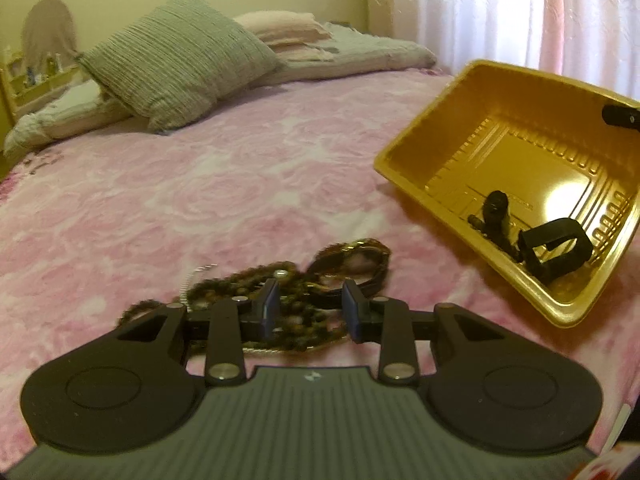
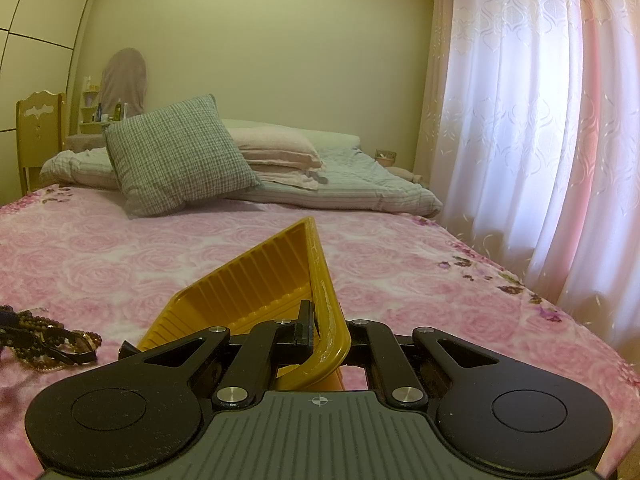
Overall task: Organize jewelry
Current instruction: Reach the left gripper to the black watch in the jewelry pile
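Observation:
A tangled pile of brown beaded jewelry point(image 1: 224, 292) lies on the pink bedspread, with a gold-rimmed watch point(image 1: 356, 258) at its far right side. My left gripper point(image 1: 311, 294) hovers just over the pile, open, with beads showing in the gap between the pads but nothing pinched. A gold plastic tray point(image 1: 420, 136) is tipped up to the right, holding a black strap point(image 1: 554, 248) and a dark beaded piece point(image 1: 496, 212). My right gripper point(image 2: 326, 322) is shut on the tray's point(image 2: 256, 280) rim and holds it tilted. The jewelry pile point(image 2: 44, 336) lies to its left.
A grey-green cushion point(image 1: 176, 60) and folded pink and grey bedding point(image 1: 320, 48) lie at the head of the bed. White-pink curtains point(image 2: 540, 140) hang along the right side. A wooden chair point(image 2: 38, 132) stands at the far left. Flat bedspread point(image 1: 200, 184) stretches beyond the pile.

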Demonstrator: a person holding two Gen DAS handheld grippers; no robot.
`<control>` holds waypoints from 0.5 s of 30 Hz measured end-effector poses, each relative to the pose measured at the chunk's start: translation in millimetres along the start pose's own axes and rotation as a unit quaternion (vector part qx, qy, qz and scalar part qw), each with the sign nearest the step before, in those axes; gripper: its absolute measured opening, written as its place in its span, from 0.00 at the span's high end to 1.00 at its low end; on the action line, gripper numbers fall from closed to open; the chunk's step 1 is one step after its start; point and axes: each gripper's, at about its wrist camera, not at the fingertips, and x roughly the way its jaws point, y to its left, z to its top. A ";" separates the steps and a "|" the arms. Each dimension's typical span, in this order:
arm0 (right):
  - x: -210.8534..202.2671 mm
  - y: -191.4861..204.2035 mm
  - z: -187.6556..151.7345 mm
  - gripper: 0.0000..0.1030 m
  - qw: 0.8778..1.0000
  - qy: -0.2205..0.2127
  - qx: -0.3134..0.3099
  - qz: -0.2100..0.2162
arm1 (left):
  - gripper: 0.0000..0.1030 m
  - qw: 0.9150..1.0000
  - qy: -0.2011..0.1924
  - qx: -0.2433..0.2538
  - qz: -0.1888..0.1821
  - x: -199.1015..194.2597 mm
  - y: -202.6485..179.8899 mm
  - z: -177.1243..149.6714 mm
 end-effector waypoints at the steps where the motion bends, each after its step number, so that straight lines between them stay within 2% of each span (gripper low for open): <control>1: 0.2 0.4 0.2 0.93 1.000 0.000 0.000 0.000 | 0.71 1.000 -0.001 0.001 -0.002 2.3 -1.4 0.1; 5: 0.2 0.6 0.2 0.93 1.000 0.000 0.000 0.000 | 0.69 1.000 0.012 0.018 -0.005 15.2 -8.0 2.1; 9: 0.3 0.6 0.3 0.93 1.000 -0.001 0.000 0.000 | 0.52 0.999 0.018 0.033 -0.003 23.5 -10.5 4.3; 15: 0.8 -0.6 0.2 0.93 1.000 0.000 0.001 -0.001 | 0.49 0.998 0.027 0.062 -0.017 34.2 -16.0 4.7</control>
